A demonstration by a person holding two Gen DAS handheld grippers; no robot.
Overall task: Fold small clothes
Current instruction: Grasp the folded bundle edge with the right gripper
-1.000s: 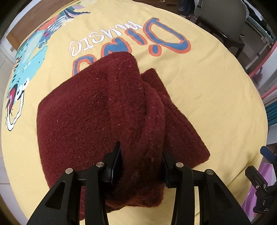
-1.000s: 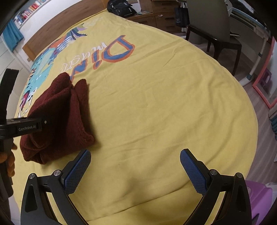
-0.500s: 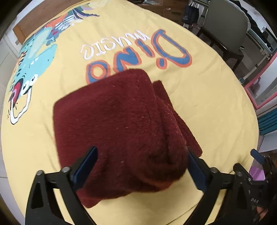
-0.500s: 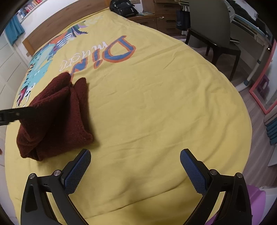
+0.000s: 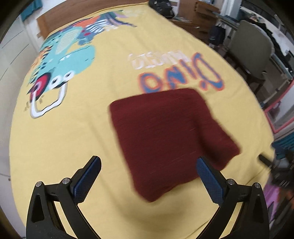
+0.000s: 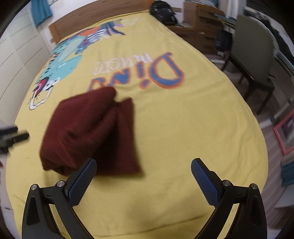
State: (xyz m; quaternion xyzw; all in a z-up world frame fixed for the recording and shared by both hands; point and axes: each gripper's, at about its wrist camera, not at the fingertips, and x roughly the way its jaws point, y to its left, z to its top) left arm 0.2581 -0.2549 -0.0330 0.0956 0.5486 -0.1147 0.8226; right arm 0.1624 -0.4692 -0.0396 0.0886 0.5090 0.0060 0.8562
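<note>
A dark red knitted garment [image 5: 169,134] lies folded into a compact bundle on the yellow dinosaur-print bedspread [image 5: 82,128]. It also shows in the right wrist view [image 6: 88,132], left of centre. My left gripper [image 5: 148,176] is open and empty, raised above and just short of the bundle's near edge. My right gripper [image 6: 143,176] is open and empty, with its left fingertip [image 6: 86,172] just in front of the bundle's near right corner. Both views are motion-blurred.
The bed's near and right edges drop to the floor. A grey chair [image 6: 257,55] and wooden drawers [image 6: 200,33] stand to the right beyond the bed. A wooden headboard [image 6: 91,18] and a black bag [image 6: 163,12] are at the far end.
My left gripper opened, let go of the garment and pulled back and up. The bundle settled on the bed. My right gripper moved left, closer to the bundle.
</note>
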